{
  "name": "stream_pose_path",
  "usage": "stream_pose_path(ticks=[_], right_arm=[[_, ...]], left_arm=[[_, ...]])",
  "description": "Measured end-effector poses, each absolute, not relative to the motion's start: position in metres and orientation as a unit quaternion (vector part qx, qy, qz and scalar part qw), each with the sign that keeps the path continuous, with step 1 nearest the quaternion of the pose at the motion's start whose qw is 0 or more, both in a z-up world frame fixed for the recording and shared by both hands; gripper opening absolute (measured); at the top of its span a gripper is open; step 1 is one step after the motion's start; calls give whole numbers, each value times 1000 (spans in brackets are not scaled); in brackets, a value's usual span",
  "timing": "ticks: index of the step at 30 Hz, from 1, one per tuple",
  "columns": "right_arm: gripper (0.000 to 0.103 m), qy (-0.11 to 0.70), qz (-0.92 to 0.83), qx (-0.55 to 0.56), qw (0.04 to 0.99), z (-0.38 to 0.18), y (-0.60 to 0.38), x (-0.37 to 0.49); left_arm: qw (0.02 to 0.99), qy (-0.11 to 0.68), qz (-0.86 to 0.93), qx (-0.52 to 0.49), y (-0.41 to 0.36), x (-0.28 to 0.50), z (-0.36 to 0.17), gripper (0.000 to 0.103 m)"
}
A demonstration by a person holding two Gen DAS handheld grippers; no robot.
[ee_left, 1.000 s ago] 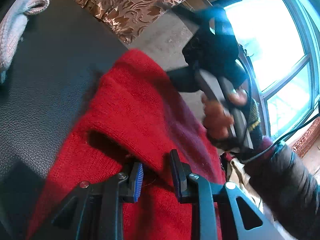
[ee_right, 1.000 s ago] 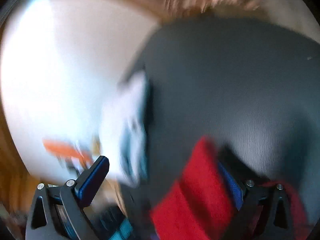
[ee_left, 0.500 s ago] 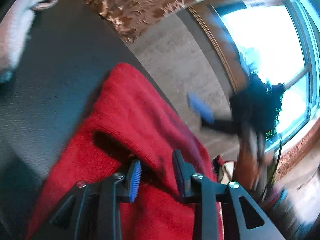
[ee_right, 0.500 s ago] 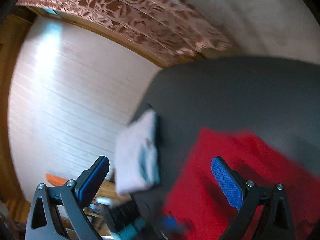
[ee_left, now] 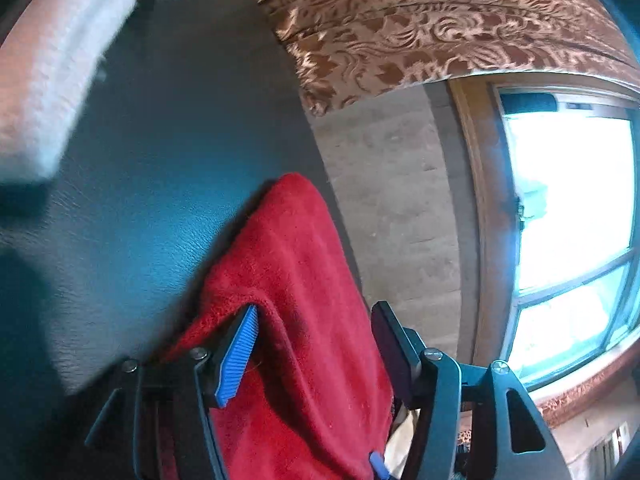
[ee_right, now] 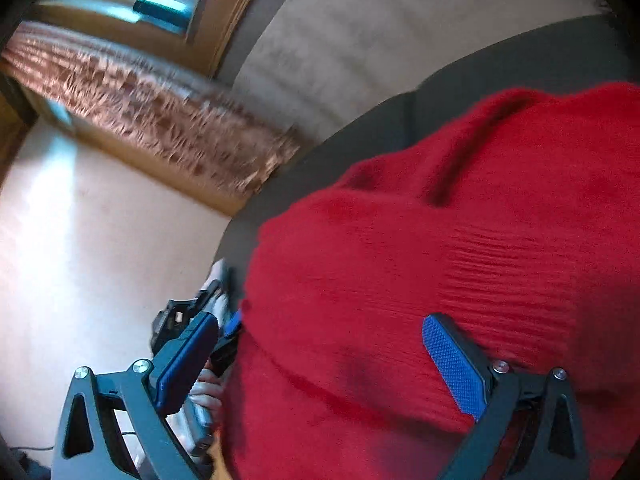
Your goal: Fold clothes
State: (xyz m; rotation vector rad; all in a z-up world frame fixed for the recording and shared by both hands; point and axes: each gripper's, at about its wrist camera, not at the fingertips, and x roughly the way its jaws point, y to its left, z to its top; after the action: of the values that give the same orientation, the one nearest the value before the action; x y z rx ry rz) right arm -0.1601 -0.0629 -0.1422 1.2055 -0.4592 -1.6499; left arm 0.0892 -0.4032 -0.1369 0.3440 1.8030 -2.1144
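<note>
Red sweater (ee_left: 304,320) lying bunched on the dark counter (ee_left: 160,200), near its right edge, one side hanging over that edge. Not yet folded neatly: thick ridges and a loose flap visible, no flat rectangle. Left gripper (ee_left: 316,344) with jaws opening, a ridge of the red knit between them, one blue pad touching the cloth, the other pad apart from it, so a release and not a grasp. Right gripper (ee_right: 332,360) with jaws spread wide over the sweater (ee_right: 440,260), nothing pinched. Pale garment (ee_left: 56,72) resting near the far left corner of the counter, apparently folded already, though blurred. Judged about midway: one piece done, the red one probably needing more folds and smoothing.
</note>
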Motion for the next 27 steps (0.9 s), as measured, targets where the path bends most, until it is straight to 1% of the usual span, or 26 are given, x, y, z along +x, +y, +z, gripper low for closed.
stream_pose_path(ticks=[1, 2, 4, 6, 8, 9, 11, 12, 13, 14, 15, 17, 19, 21, 25, 27], right_arm=[[103, -196, -685, 491, 502, -144, -56, -159], [103, -205, -685, 479, 509, -146, -50, -157], [103, -215, -685, 457, 525, -148, -41, -153], [103, -200, -689, 441, 540, -148, -40, -149], [103, -182, -693, 442, 540, -143, -44, -146], [103, -168, -697, 448, 534, -136, -47, -146], [103, -141, -704, 460, 523, -124, -52, -147], [103, -126, -713, 457, 516, -117, -52, -146], [103, -107, -729, 445, 509, -109, -49, -144], [103, -86, -746, 431, 500, -101, -45, -143], [103, -66, -759, 423, 491, -95, -43, -145], [103, -34, -778, 417, 469, -87, -46, -154], [103, -5, -784, 425, 452, -83, -60, -166], [103, 25, -783, 433, 446, -86, -76, -176], [103, 107, -758, 476, 432, -111, -123, -187], [102, 144, -753, 483, 423, -122, -136, -186]], left_arm=[[173, 632, -743, 132, -402, 83, -134, 29], [181, 626, -745, 141, -400, 80, -131, 11], [214, 597, -757, 155, -393, 87, -125, 10], [227, 586, -756, 180, -387, 95, -132, 9], [233, 576, -758, 200, -382, 103, -141, 0], [234, 564, -766, 202, -379, 104, -139, 0], [225, 543, -782, 208, -374, 103, -135, 6], [222, 535, -787, 213, -372, 102, -133, 7], [219, 529, -791, 216, -371, 100, -132, 11], [213, 527, -795, 214, -370, 99, -130, 18], [208, 527, -797, 210, -370, 97, -127, 20], [192, 548, -793, 184, -374, 96, -123, 30], [191, 571, -779, 176, -381, 93, -126, 37], [195, 590, -764, 174, -387, 89, -130, 37], [214, 579, -762, 197, -392, 72, -125, 37], [217, 584, -758, 194, -395, 69, -123, 35]])
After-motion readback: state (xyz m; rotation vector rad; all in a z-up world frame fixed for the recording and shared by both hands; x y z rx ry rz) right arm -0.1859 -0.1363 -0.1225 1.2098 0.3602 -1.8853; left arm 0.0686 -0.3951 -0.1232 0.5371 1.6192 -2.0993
